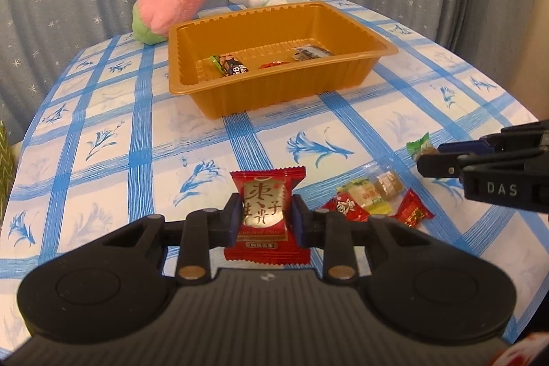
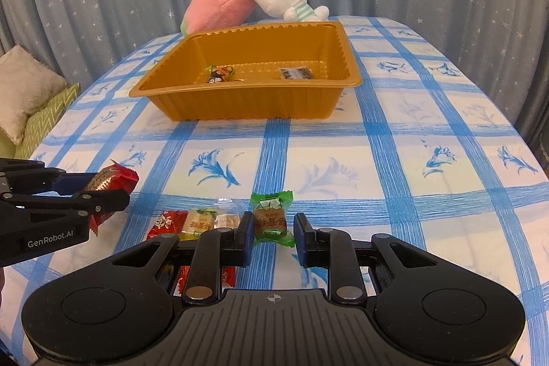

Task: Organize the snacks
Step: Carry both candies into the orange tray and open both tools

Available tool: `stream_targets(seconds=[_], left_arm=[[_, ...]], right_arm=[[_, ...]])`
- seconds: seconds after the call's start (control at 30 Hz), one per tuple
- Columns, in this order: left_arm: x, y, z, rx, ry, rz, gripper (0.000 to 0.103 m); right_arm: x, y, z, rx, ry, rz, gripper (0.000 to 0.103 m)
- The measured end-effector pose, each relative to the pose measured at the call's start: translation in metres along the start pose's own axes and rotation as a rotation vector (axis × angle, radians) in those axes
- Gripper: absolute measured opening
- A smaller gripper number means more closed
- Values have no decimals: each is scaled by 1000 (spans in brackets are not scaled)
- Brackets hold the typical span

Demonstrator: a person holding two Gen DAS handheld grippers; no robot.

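Your left tool (image 1: 264,218) has its pads pinched tight on the red date candy (image 1: 267,215), holding it up off the desk (image 1: 103,160), short of the gold tray (image 1: 274,19) where a few wrapped snacks already lie. Your right tool (image 2: 273,237) is parted around the green-wrapped candy (image 2: 272,218) lying on the cloth, pads either side and not clearly touching, with the loose candy pile (image 2: 195,222) just to its left.

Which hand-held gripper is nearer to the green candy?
Right. The right hand-held gripper is open with the green candy between its fingers; the left hand-held gripper is off to the side, shut on a red packet.
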State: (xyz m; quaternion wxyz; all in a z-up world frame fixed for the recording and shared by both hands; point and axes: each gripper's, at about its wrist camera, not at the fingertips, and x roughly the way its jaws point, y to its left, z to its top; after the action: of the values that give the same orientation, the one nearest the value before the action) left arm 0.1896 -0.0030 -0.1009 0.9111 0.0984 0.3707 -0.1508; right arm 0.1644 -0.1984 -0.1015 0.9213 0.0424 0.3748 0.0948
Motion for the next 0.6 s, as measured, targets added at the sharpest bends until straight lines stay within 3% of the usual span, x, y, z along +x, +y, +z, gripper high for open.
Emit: stream_targets(seconds=[0.6], left_arm=[[-6, -2, 18, -54, -55, -8, 27]], right_arm=[[-5, 0, 16, -5, -23, -5, 25]])
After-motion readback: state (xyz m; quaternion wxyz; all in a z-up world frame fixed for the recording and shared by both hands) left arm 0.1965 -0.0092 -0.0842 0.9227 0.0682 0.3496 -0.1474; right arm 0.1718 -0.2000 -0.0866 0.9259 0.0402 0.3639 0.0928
